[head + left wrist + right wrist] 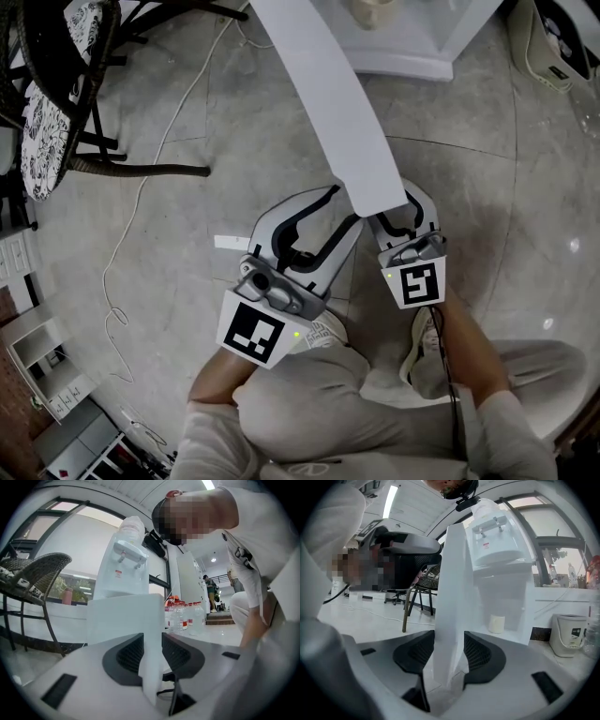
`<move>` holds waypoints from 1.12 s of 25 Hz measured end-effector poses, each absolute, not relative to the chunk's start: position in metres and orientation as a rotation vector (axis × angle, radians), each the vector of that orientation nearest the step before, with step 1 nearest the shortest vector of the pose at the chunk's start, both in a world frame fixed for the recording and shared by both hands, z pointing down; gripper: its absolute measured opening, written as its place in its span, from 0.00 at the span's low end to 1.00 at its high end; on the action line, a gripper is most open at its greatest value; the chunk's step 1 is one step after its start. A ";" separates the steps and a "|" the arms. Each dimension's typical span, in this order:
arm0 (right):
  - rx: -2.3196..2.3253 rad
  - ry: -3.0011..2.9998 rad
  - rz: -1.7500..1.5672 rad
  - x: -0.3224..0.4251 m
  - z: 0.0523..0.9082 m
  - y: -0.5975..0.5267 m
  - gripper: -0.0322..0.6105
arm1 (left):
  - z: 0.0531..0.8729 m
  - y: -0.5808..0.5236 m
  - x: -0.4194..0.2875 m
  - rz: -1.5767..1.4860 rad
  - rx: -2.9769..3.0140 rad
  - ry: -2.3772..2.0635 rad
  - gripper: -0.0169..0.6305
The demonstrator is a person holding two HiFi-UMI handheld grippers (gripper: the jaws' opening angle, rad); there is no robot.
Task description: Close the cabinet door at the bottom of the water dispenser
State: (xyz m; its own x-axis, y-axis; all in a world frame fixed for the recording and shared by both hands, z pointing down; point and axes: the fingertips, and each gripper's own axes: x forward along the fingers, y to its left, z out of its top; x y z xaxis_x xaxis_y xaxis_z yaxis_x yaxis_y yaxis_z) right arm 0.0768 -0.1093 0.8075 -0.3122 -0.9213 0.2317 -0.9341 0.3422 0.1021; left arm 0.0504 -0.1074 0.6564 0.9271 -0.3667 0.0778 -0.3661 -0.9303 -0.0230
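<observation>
The white cabinet door stands swung open from the water dispenser's base, and I see it edge-on from above. Its free end lies between both grippers. My left gripper has the door's edge between its jaws, and both black pads sit against it. My right gripper straddles the same door with its jaws wide and a little slack beside one pad. The dispenser with its open lower compartment stands behind the door.
A wicker chair stands at the left, and a white cable trails across the tiled floor. A small white cup-like thing sits in the open compartment. A white bin stands to the right of the dispenser. Several water bottles stand behind.
</observation>
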 end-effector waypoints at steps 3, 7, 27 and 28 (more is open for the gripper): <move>1.634 -2.351 0.061 0.070 0.808 -0.110 0.39 | 0.664 -0.110 0.050 -0.149 -3.072 0.601 0.22; 1.645 -2.351 0.044 0.066 0.807 -0.109 0.34 | 0.666 -0.110 0.054 -0.155 -3.082 0.595 0.21; 1.999 -2.192 0.071 0.151 0.802 -0.113 0.18 | 0.663 -0.102 0.067 -0.156 -3.070 0.503 0.19; 2.031 -2.166 0.097 0.160 0.803 -0.114 0.14 | 0.663 -0.101 0.067 -0.153 -3.071 0.500 0.19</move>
State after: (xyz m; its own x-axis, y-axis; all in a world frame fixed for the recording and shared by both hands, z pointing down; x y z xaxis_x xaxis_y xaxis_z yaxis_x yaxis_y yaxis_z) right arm 0.1605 -0.1144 0.8027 -0.0575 -0.9841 0.1681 -0.9952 0.0699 0.0685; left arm 0.0673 -0.1014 0.6627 0.9436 -0.3178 0.0929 -0.3152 -0.9481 -0.0416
